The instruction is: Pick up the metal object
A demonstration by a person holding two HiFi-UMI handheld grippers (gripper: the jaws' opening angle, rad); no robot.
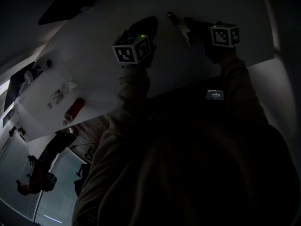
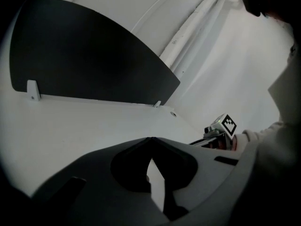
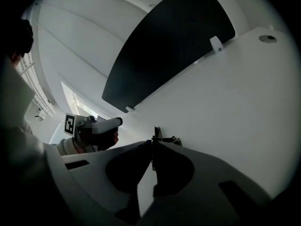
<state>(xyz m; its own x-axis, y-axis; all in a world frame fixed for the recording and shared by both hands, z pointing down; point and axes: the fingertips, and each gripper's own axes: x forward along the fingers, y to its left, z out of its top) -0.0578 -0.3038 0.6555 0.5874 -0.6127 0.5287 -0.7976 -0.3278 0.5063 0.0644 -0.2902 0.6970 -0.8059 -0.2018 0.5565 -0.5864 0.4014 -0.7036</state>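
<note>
Pretty dim in here, but my right gripper has its jaws clenched on the metal object. It's a thin little piece with some bracket-y bits sticking out just past the tips. In the head view it's toward the far side of the white table, off to my right, with the piece poking out to the left of the jaws. I honestly can't tell if it's touching the table surface or clear of it.

My left gripper is more toward the middle of the table. Its jaws are pressed together at the tips with nothing between them, just bare table showing through the gap behind. The two grippers are near each other but apart.

A dark curved panel stands upright along the table's far edge on small white clips. Way off at the left end there's a red bottle beside some clear plastic thing.
</note>
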